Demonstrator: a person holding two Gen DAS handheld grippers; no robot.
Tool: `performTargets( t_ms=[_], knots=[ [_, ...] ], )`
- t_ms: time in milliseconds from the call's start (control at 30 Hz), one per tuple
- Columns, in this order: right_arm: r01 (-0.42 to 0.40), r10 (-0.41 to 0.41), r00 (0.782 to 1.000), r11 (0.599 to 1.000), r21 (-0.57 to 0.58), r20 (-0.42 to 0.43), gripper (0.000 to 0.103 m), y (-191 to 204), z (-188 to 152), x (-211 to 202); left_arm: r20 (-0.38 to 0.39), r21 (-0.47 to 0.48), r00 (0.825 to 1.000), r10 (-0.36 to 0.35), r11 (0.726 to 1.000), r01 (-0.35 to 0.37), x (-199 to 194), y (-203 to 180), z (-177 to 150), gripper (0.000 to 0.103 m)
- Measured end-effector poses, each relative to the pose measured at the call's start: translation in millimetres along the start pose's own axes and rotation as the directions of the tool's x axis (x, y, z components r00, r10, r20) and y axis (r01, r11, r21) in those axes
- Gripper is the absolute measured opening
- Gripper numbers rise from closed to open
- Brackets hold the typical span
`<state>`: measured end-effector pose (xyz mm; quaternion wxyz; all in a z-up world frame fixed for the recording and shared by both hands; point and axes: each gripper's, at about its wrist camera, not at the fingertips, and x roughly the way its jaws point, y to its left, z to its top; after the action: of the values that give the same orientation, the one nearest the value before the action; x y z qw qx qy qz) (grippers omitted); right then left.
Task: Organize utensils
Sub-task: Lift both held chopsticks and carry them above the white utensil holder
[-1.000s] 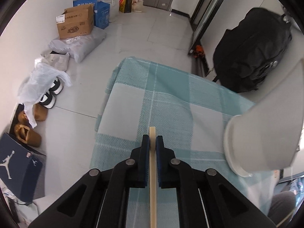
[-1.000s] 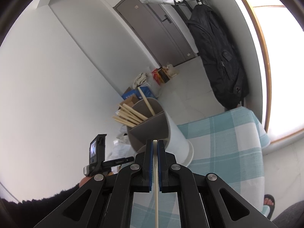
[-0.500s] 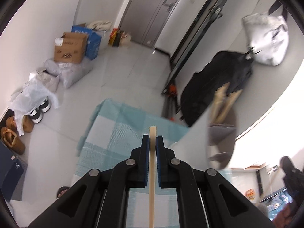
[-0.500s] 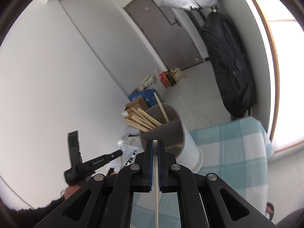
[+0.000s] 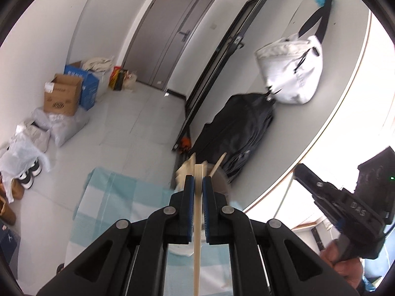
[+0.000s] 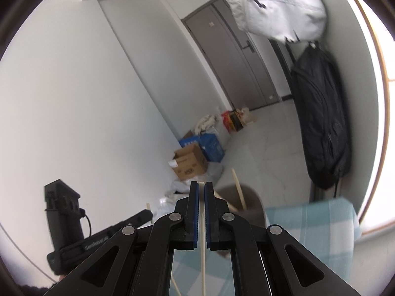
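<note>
Gripping one chopstick (image 5: 198,222) per claw

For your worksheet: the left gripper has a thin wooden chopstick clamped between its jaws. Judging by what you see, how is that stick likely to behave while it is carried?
The chopstick looks straight and unbent in the left gripper, so probably stiff. Being so slim, it is likely light. Clamped near one end, it could pivot or slip if bumped.

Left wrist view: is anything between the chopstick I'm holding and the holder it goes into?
Nothing visible blocks it. The left hand-held gripper is shut on the chopstick, whose tip points at the holder just beyond. Only the chopsticks already in the holder crowd its mouth, partly hidden behind the jaws.
</note>
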<state>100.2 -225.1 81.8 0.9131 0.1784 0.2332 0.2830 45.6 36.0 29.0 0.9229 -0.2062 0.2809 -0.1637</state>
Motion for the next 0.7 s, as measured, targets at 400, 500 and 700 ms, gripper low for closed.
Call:
performTargets(
  t_ms=[400, 500, 700],
  knots=[
    [0.027, -0.012, 0.992, 0.993, -0.116, 0.128, 0.004, 12, 64, 22, 0.191, 0.081, 0.981, 0.016, 0.996, -0.032, 3, -39, 64, 0.002],
    [0.045, -0.026, 0.988, 0.991, -0.127, 0.150, 0.004, 6, 73, 33, 0.222, 0.076, 0.975, 0.018, 0.996, -0.036, 11, -41, 72, 0.002],
    [0.082, -0.050, 0.983, 0.980, -0.179, 0.177, 0.003, -4, 79, 55, 0.273, 0.081, 0.961, 0.042, 0.995, -0.066, 35, -41, 77, 0.002]
  ],
)
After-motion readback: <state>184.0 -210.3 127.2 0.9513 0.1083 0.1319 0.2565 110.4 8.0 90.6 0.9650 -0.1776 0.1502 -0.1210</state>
